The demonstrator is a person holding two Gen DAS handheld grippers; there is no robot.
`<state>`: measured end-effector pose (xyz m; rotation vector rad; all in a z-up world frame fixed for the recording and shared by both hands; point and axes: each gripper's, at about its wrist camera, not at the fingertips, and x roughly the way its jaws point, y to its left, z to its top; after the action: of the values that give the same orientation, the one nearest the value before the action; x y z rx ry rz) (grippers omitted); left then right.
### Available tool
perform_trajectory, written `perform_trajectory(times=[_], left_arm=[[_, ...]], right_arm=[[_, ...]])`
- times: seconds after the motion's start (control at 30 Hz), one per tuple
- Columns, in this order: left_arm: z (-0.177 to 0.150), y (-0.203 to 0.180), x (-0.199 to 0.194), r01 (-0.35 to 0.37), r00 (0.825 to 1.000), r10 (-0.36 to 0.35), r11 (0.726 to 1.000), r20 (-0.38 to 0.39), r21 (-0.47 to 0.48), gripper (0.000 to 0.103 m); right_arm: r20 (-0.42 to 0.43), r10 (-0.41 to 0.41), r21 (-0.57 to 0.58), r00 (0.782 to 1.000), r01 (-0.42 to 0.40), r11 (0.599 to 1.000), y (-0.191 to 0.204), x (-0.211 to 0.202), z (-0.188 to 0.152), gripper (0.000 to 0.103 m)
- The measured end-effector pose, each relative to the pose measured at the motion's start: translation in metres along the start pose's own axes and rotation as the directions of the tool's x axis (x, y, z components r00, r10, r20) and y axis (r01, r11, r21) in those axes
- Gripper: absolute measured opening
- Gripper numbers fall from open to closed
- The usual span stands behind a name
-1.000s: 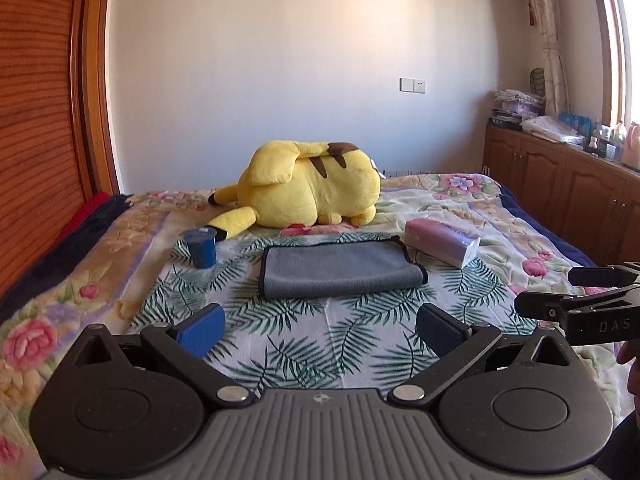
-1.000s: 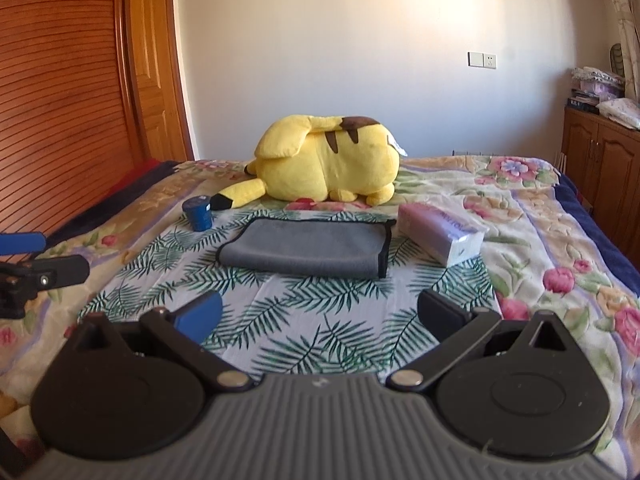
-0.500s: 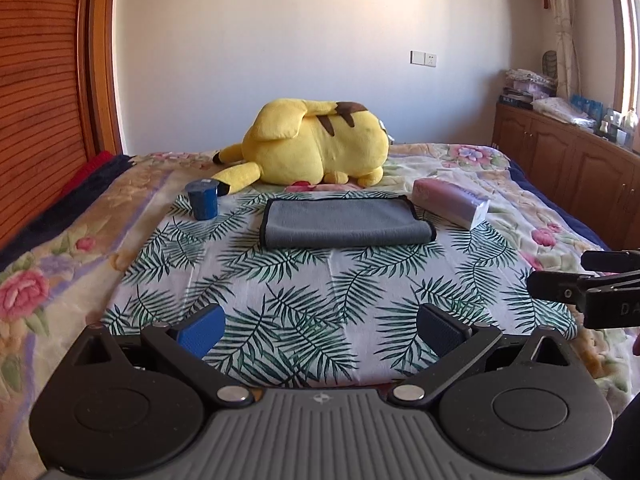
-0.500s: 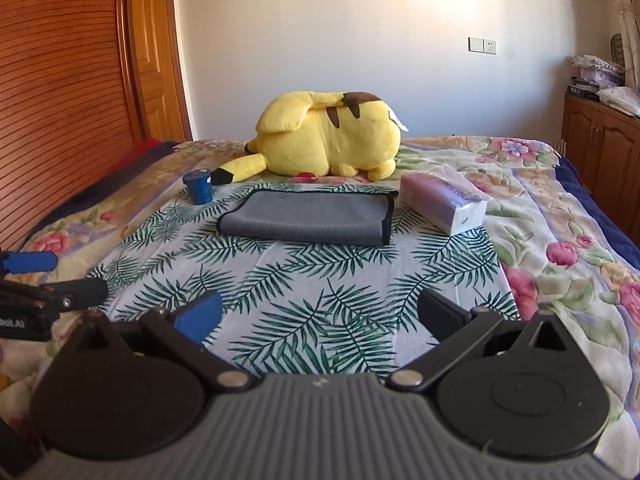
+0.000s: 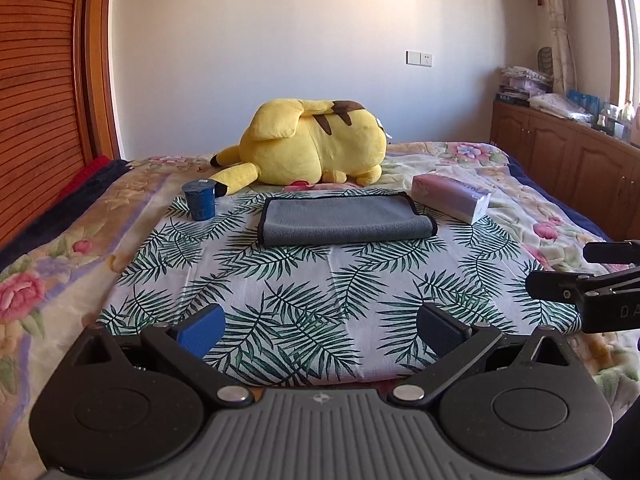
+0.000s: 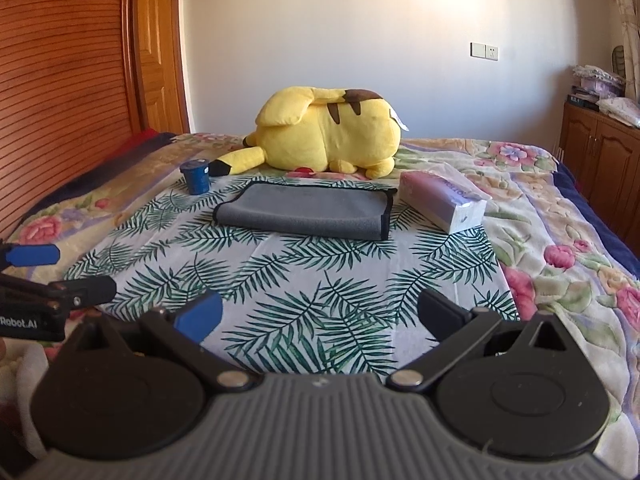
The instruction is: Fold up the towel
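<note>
A grey towel [image 5: 344, 222] with a dark edge lies folded flat on the palm-leaf sheet, far ahead of both grippers; it also shows in the right wrist view [image 6: 304, 216]. My left gripper [image 5: 320, 330] is open and empty, low over the near edge of the sheet. My right gripper [image 6: 320, 316] is open and empty, level with it. Each gripper shows at the side of the other's view: the right gripper [image 5: 588, 276] and the left gripper [image 6: 52, 276].
A yellow plush toy [image 5: 316, 146] lies behind the towel. A blue cup [image 5: 199, 200] stands left of it, a tissue pack [image 5: 452, 196] right. The palm-leaf sheet [image 5: 304, 292] covers a floral bed. A wooden cabinet [image 5: 568, 160] stands right, a wooden door [image 6: 60, 80] left.
Both grippers have drawn back and risen from the towel, which now sits farther away. Both stay open and the towel has not moved.
</note>
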<state>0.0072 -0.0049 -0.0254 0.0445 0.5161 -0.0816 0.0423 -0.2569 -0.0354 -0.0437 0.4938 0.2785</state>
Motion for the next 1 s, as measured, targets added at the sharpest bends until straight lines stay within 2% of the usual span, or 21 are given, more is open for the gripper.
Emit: perform_trajectory(times=[0.67, 1.0], left_arm=[[-0.001, 0.000, -0.018, -0.034, 0.994, 0.029, 0.998, 0.101, 0.045, 0.087], [0.006, 0.005, -0.025, -0.029, 0.990, 0.026, 0.999, 0.138, 0.016, 0.087]], right_arm=[[0.047, -0.023, 0.027, 0.999, 0.022, 0.999, -0.005, -0.007, 0.000, 0.103], [0.086, -0.033, 0.028, 0.996, 0.031, 0.999, -0.005, -0.012, 0.000, 0.103]])
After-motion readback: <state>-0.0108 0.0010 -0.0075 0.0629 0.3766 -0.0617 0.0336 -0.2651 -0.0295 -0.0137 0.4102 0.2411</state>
